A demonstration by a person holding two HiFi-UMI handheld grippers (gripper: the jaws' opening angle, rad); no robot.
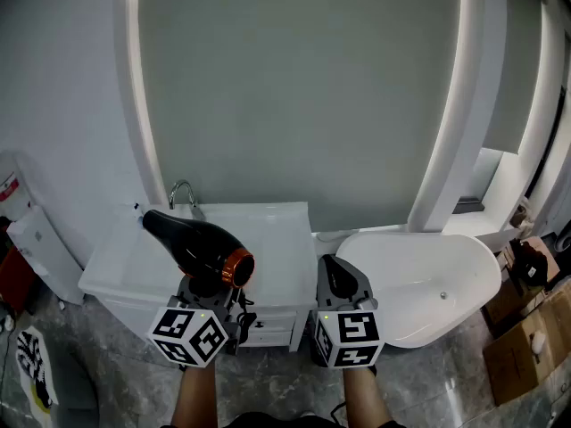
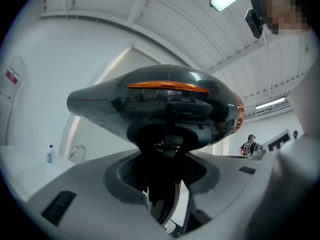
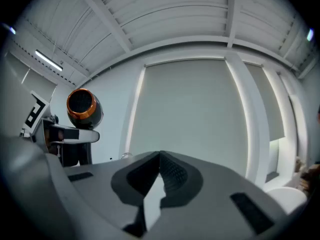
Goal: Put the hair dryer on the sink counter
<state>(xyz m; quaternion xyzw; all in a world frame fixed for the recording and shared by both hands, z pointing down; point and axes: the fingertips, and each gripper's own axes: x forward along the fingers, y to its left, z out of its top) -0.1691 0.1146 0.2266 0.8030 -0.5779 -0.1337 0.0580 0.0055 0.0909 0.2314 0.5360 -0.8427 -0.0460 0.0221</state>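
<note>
The left tongs (image 1: 207,291) are clamped on the handle of the black hair dryer (image 1: 194,242). It is held in the air at the front edge of the white table (image 1: 278,239), with its nozzle turned toward the faucet (image 1: 181,191) at the back edge. The right tongs (image 1: 337,279) are closed on nothing and are held near the table's front right corner, beside the bathtub (image 1: 428,283).

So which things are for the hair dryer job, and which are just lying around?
For the job: hair dryer; left gripper, clamped on its handle; sink counter.

Just around: faucet; bathtub; cardboard box; right gripper, shut and empty.
</note>
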